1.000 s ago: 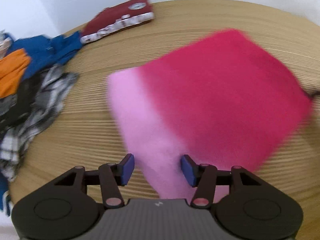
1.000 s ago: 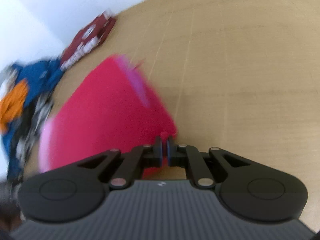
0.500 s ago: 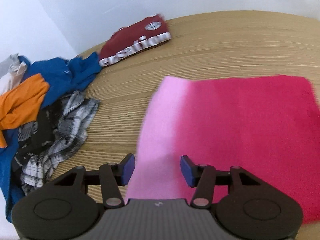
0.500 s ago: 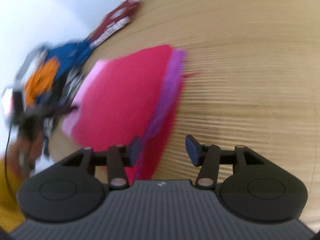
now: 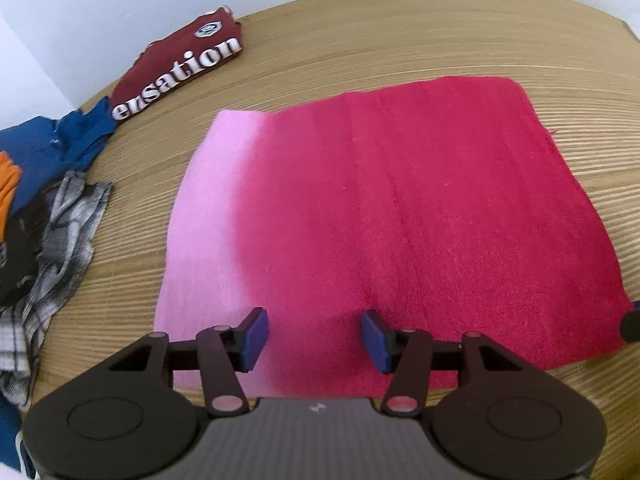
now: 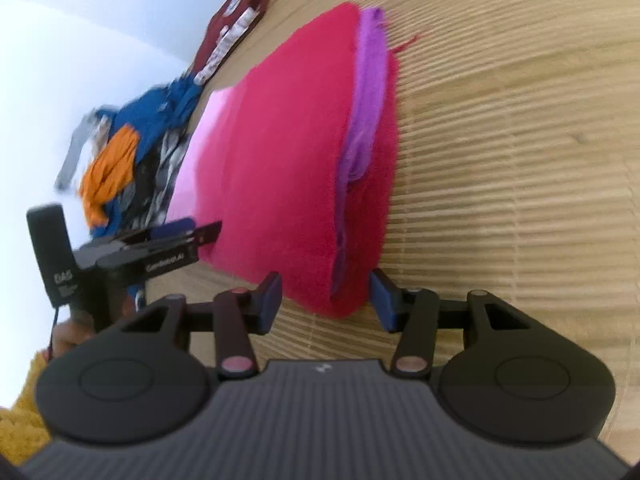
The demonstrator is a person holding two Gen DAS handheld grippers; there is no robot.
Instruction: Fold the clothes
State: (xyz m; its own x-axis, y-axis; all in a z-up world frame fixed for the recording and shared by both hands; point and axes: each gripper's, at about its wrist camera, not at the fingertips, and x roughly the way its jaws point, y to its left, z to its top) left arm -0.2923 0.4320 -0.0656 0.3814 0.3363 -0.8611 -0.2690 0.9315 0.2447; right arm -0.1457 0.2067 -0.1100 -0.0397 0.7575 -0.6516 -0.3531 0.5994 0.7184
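Two grippers sit over a wooden table (image 5: 400, 32) where a folded pink towel (image 5: 400, 208) lies flat. In your left wrist view the towel fills the middle, deep pink across most of it with a pale pink band along its 9 o'clock edge. Your left gripper (image 5: 314, 338) hangs released over the towel's 6 o'clock edge, its blue pads apart with nothing pressed between them. At 11 o'clock lies a folded maroon shirt (image 5: 180, 60) with white lettering, and at 9 o'clock a heap of unfolded clothes (image 5: 44, 200) in blue, orange and grey plaid.

In your right wrist view, your right gripper (image 6: 326, 298) is also released: its jaws have just been opening, and the towel's near corner sits between the pads without being pinched. A purple layer (image 6: 366, 120) shows along the towel's 3 o'clock edge. The view is somewhat blurred.
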